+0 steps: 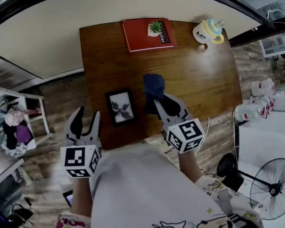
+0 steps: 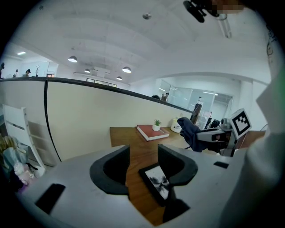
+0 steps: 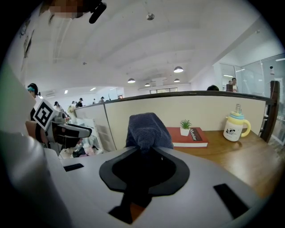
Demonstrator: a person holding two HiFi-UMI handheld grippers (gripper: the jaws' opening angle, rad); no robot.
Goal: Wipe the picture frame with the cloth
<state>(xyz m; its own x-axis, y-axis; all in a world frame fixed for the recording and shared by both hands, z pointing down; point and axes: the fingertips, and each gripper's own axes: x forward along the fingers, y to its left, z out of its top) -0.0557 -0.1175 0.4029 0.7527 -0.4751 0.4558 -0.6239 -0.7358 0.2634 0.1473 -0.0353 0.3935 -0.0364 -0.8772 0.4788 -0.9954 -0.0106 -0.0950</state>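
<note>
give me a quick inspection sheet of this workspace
surface: wooden table
job's things: frame flat on the table; cloth held up in the right gripper
clutter: book with a plant on it, and a cup, at the far edge
grippers: left gripper open, empty; right gripper shut on cloth
cables: nothing seen on the table
surroundings: partition behind, fan at right, shelf at left

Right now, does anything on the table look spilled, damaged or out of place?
Nothing stands out. The picture frame lies flat on the table, the small potted plant stands upright on the red book, and the mug is upright.
</note>
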